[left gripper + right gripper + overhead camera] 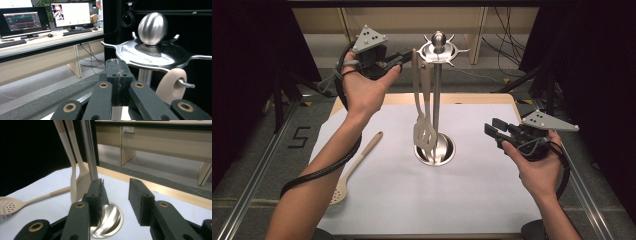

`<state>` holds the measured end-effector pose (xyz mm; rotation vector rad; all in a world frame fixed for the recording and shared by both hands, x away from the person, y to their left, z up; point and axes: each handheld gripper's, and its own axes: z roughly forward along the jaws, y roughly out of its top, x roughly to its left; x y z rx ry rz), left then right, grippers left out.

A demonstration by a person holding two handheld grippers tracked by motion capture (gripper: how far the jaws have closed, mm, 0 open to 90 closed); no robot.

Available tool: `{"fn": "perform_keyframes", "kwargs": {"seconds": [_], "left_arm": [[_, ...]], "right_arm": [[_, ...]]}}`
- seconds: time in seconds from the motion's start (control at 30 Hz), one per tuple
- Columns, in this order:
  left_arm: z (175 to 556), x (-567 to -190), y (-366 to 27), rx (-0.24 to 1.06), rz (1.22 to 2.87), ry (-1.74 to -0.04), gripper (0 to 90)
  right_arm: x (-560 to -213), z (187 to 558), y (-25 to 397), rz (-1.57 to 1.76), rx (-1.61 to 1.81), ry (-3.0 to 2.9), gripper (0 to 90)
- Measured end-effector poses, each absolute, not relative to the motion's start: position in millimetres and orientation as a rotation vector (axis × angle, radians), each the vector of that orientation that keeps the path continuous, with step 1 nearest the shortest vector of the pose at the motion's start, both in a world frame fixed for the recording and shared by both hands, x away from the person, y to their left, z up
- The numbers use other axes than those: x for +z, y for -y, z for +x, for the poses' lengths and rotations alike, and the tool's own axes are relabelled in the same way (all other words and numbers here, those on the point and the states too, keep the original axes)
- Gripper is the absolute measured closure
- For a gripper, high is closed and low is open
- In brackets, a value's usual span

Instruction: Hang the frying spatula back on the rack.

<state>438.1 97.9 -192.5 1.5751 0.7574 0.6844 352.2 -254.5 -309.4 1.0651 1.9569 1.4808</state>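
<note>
A steel utensil stand [436, 100] rises from a round base [447, 152] at the middle of the table. Two beige utensils [424, 131] hang side by side from its hooked top [438, 50], one a slotted turner. My left gripper [408, 54] is held high, shut and empty, its tip just left of the top. In the left gripper view the shut jaws [117, 72] point at the hooked disc [150, 53]; a beige handle end [171, 86] hangs on a hook. A beige skimmer [356, 169] lies on the paper at left. My right gripper [492, 127] is open, right of the base, aimed at the pole [88, 150].
White paper [482, 200] covers the wooden table [477, 97]. Dark frame posts [278, 100] stand at the far left and right. The skimmer [10, 206] lies beyond the hanging utensils [75, 170] in the right gripper view. Desks with monitors [70, 13] stand in the background.
</note>
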Motion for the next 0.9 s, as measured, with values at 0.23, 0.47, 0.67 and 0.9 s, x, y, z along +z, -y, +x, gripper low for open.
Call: {"fn": "perform_keyframes", "kwargs": {"seconds": [0.23,0.47,0.67,0.9], "left_arm": [[448,-190,-96,0.684,1.586,-0.774,89.5],[456,-188,-95,0.675,1.595,-0.783,89.5],[461,-187,-93,0.670,1.597,-0.786,89.5],[465,-186,-92,0.664,1.602,-0.794,89.5]], "right_arm": [[-310,352,254,1.069,1.468,-1.960,63.6],[-310,353,255,1.056,1.465,-1.951,63.2],[-311,352,254,1.080,1.473,-1.964,63.0],[-311,353,255,1.071,1.464,-1.965,62.6]]}}
